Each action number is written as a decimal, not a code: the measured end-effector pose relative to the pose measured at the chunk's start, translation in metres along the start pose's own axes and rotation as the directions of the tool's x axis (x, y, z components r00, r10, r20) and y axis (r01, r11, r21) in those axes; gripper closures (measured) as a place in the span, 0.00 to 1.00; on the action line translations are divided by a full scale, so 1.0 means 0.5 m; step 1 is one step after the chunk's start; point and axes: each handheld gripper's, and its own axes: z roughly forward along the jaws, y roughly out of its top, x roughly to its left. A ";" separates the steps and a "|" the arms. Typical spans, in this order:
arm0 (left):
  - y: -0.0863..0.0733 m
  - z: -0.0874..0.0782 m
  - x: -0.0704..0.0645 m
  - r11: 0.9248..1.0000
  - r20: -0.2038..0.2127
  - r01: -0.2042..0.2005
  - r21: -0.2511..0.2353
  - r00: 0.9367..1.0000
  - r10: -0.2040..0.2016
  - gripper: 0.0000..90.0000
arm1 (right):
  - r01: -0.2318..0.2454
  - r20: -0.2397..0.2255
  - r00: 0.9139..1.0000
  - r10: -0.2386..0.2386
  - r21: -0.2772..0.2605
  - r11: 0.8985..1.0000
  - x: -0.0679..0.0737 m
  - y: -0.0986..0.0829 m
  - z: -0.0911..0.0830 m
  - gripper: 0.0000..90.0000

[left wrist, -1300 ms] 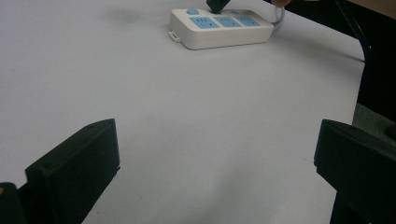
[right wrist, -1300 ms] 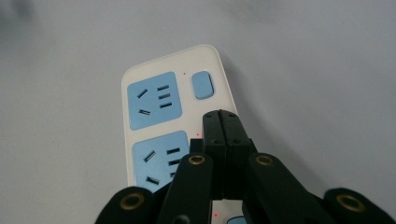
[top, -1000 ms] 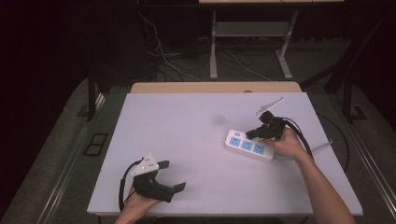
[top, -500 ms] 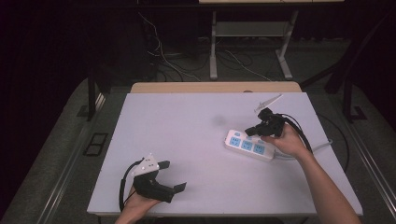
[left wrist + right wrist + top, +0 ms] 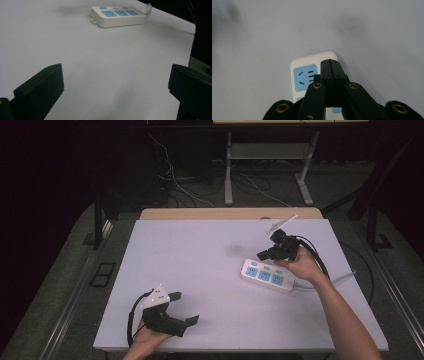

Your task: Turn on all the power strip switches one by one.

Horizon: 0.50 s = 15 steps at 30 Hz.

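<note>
A white power strip with blue sockets lies on the right half of the white table. My right gripper hovers just above the strip's far end, and its jaws are shut with nothing between them. In the right gripper view the shut tips sit over the end socket of the power strip. My left gripper rests near the front left edge, open wide. In the left gripper view the open gripper frames bare table, with the power strip far ahead.
The strip's grey cord runs off the right table edge. A wooden board edge lines the table's back. Behind the table, on the floor, are loose cables and a metal stand.
My right gripper has shifted slightly left and up over the strip's far end. The left gripper has stayed in place.
</note>
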 end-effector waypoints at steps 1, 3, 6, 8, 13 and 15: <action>0.000 0.000 0.000 1.000 0.000 -0.001 0.000 1.000 0.001 0.00 | -0.001 0.002 1.000 0.001 0.003 1.000 0.000 0.002 0.002 1.00; 0.000 0.000 0.000 1.000 -0.001 -0.002 0.001 1.000 0.002 0.00 | -0.004 -0.002 1.000 0.004 -0.001 1.000 -0.001 0.006 0.006 1.00; 0.000 0.000 -0.001 1.000 0.000 -0.001 -0.001 1.000 0.001 0.00 | -0.004 -0.007 1.000 0.004 0.001 1.000 -0.001 0.010 0.014 1.00; 0.000 -0.001 0.000 1.000 0.000 -0.001 -0.001 1.000 0.001 0.00 | -0.002 -0.007 1.000 0.002 0.005 1.000 -0.002 0.011 0.020 1.00; 0.000 -0.001 -0.001 1.000 0.001 -0.004 -0.003 1.000 0.004 0.00 | -0.007 -0.013 1.000 0.008 0.027 1.000 -0.003 0.009 0.033 1.00; 0.000 -0.001 -0.001 1.000 0.002 -0.003 -0.004 1.000 0.003 0.00 | -0.010 -0.015 1.000 0.010 0.037 0.999 -0.005 0.008 0.037 1.00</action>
